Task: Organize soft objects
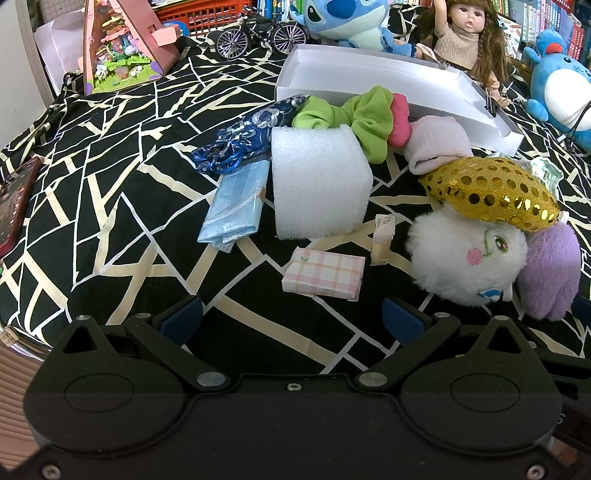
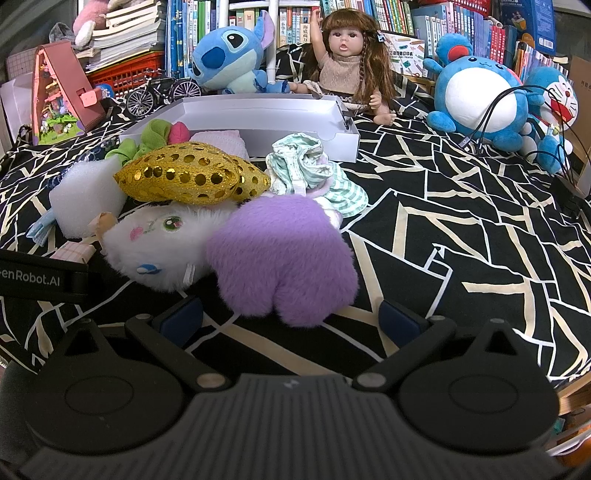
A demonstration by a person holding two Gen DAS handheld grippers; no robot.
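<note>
Left gripper (image 1: 291,319) sits wide open and empty, plaid tissue pack (image 1: 324,278) just ahead. Right gripper (image 2: 290,319), also spread with nothing held, faces the purple plush (image 2: 282,254); probably best squeezed mid-body, then lifted toward the white tray (image 2: 258,110).

Black cloth (image 2: 461,206) w/ cream lines; packed bookshelves (image 2: 424,18) behind.

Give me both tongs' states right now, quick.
Left tongs: open, holding nothing, above the pink plaid packet.
Right tongs: open, holding nothing, just short of the purple plush.
</note>
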